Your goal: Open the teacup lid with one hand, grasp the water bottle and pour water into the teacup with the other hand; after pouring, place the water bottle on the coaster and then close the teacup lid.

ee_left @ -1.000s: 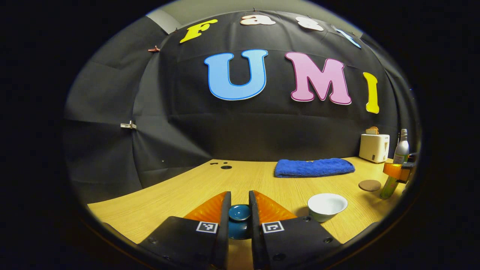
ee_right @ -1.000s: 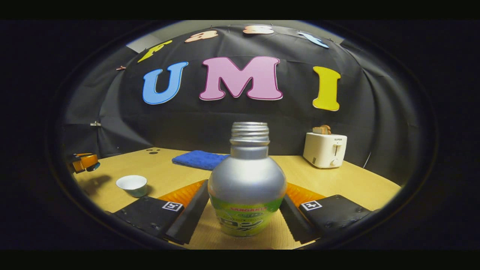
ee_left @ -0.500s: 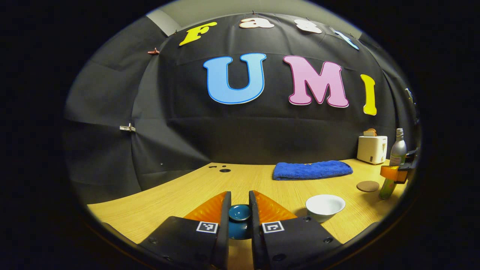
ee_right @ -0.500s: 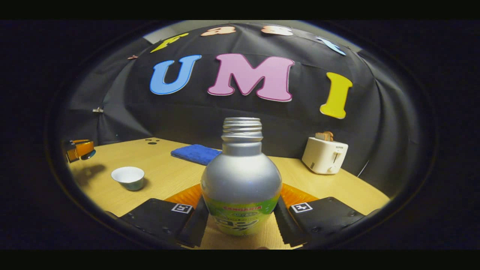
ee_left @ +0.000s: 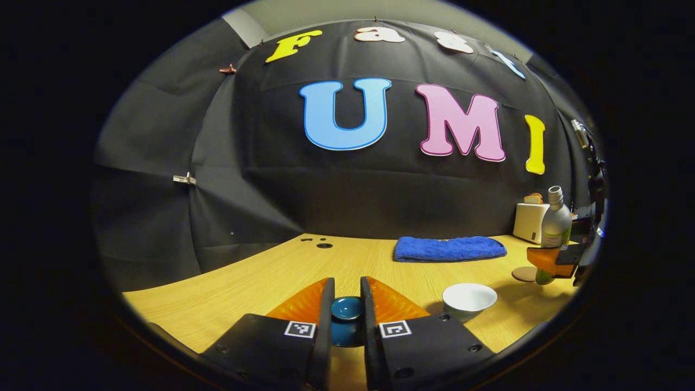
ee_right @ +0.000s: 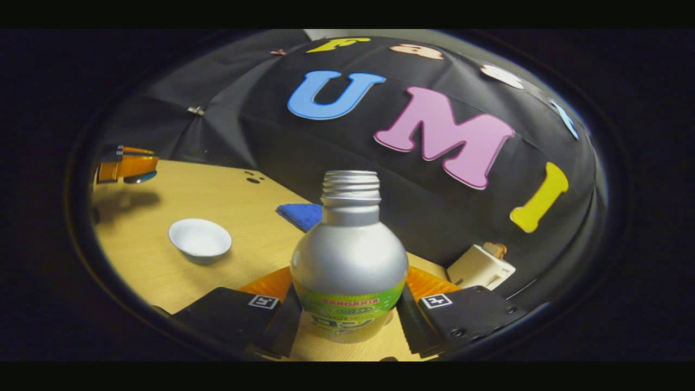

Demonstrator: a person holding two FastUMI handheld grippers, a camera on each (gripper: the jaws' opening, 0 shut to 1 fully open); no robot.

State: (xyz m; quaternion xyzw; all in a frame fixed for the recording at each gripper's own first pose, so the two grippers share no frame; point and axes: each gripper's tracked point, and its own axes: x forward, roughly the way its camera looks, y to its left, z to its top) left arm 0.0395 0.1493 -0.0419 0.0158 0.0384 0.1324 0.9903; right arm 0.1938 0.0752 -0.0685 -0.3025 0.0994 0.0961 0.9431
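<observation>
Two steps look done: left tongs (ee_left: 346, 310) clamp the teacup lid (ee_left: 347, 308), lifted off; the open teacup (ee_left: 469, 300) sits on the tabletop (ee_left: 260, 282); right tongs (ee_right: 347, 312) grip the water bottle (ee_right: 349, 260). Pouring, coaster (ee_left: 523, 273) placement and closing remain.

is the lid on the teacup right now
No, the teacup sits open on the table, while the left claw holds the blue lid off to its side.

Left gripper view: teacup (ee_left: 469, 300) near right on table (ee_left: 260, 277); towel (ee_left: 448, 248) behind it; coaster (ee_left: 523, 273) right; toaster (ee_left: 528, 221) far right.
</observation>
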